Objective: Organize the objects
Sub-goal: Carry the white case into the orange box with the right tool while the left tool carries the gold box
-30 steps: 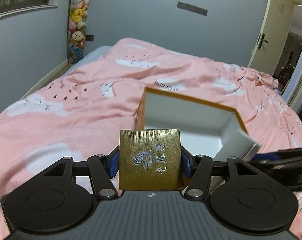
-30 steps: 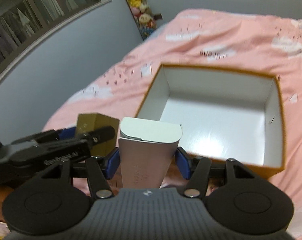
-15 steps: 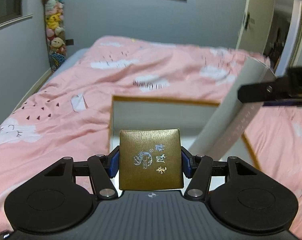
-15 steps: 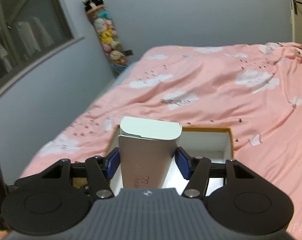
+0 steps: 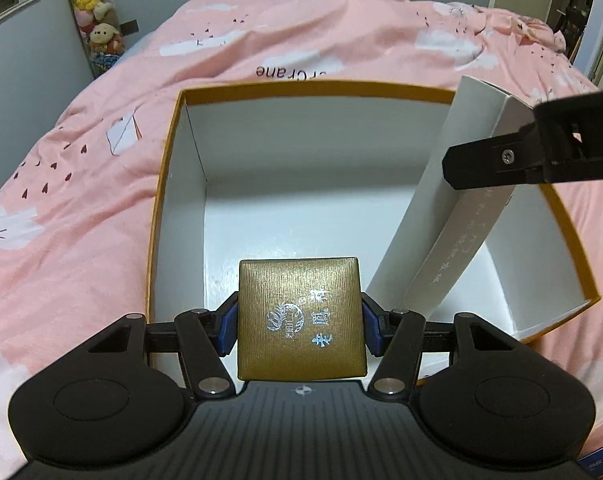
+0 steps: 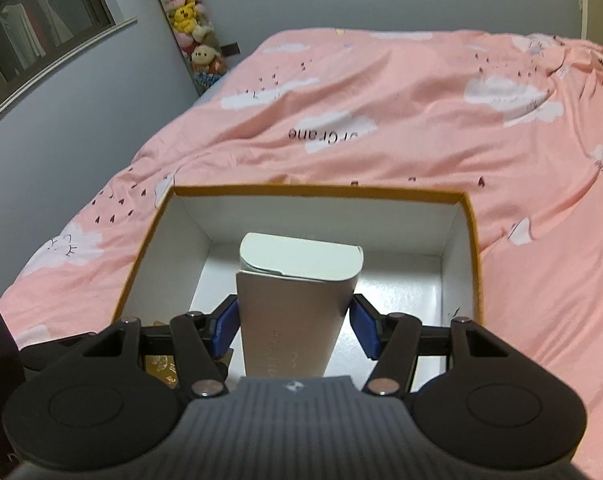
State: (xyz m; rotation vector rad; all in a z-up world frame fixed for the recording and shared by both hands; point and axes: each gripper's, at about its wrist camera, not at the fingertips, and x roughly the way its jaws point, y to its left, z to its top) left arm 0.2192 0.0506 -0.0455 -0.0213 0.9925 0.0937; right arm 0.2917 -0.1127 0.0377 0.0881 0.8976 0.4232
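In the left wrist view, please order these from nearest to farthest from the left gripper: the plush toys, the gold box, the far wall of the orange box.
1. gold box, clamped in the left gripper.
2. far wall of the orange box, straight ahead.
3. plush toys, far left, against the wall.

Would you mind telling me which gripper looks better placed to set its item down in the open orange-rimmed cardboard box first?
Probably the right gripper: its tall silver carton already dips inside the orange-rimmed cardboard box, low end close to the floor. The left gripper holds its gold square box at the near edge.
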